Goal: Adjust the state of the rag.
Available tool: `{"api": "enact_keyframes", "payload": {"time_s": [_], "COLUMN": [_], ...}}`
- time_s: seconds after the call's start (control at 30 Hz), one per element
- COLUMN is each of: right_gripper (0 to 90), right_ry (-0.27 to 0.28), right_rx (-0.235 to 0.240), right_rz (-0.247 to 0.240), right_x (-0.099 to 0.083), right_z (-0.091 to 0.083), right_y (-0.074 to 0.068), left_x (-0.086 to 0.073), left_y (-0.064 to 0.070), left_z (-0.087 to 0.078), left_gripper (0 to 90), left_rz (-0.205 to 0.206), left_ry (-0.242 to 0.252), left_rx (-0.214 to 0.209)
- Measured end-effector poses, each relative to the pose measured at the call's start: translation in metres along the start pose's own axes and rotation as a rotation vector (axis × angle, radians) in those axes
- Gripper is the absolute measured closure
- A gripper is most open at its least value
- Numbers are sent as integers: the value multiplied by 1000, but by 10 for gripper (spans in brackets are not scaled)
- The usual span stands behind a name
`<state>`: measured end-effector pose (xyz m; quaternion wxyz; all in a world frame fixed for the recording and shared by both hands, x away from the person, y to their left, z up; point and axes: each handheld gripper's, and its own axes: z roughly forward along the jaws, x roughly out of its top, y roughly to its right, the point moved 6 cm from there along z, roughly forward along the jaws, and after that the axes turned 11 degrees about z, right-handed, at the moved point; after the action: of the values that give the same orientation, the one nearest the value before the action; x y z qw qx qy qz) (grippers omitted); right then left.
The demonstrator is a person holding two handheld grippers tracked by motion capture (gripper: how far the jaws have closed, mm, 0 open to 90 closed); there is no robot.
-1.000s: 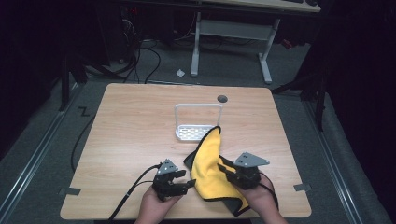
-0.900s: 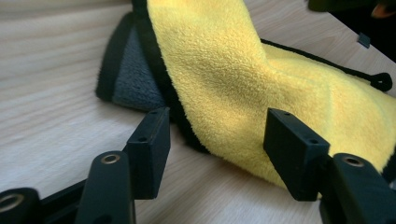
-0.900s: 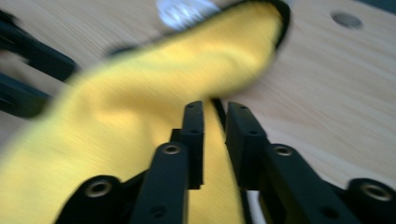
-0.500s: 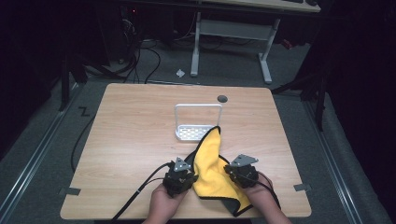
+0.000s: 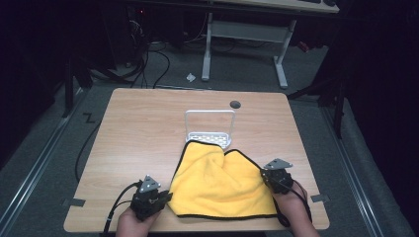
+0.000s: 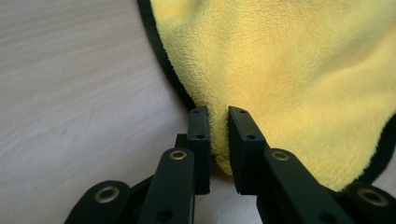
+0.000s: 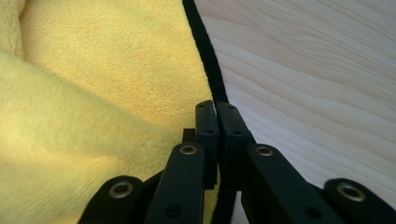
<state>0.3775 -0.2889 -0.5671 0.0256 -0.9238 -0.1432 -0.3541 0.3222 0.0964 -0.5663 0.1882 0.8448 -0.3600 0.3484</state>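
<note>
A yellow cloth (image 5: 220,185) with black edging lies spread on the wooden table (image 5: 143,128), its far edge touching a small white wire rack (image 5: 209,129). My left gripper (image 5: 165,197) sits at the cloth's near left corner. In the left gripper view, that gripper (image 6: 218,114) is shut on a fold of the yellow cloth (image 6: 289,65). My right gripper (image 5: 266,177) sits at the cloth's right edge. In the right gripper view, this gripper (image 7: 216,109) is shut on the black hem of the cloth (image 7: 107,84). A hand holds each gripper at the table's front edge.
A round dark grommet (image 5: 235,104) sits in the tabletop behind the rack. Bare wood lies to the left and far side of the cloth. A desk frame (image 5: 244,34) and cables (image 5: 148,54) stand on the floor beyond the table.
The grippers have moved apart, the left one leftward and the right one rightward. The cloth, earlier bunched into a narrow folded shape, is now pulled out wide and flat.
</note>
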Motion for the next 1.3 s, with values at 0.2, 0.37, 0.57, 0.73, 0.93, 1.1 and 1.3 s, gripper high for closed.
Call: {"api": "enact_keyframes", "payload": {"time_s": [0.2,0.37,0.57,0.73,0.93,1.1,1.3], "right_gripper": [882,852,900,900,900,900,893], "right_ry": [-1,38,89,42,-6,16,30], "right_rx": [11,33,124,140,75,27,-13], "right_rz": [49,47,40,0,-10,101,131], "right_x": [-1,4,23,51,55,41,34], "right_z": [-1,-6,-7,26,47,38,34], "right_y": [10,6,-6,-23,-10,28,45], "left_x": [-15,-5,42,84,75,50,43], "left_y": [-2,-8,-35,-61,-67,-66,-75], "left_z": [-11,-17,-1,50,70,49,42], "left_gripper": [715,606,724,786,820,847,773], "left_rz": [-33,-28,38,57,104,100,30], "left_ry": [11,60,98,40,-75,-52,-23], "left_rx": [-20,-20,21,43,65,94,128]}}
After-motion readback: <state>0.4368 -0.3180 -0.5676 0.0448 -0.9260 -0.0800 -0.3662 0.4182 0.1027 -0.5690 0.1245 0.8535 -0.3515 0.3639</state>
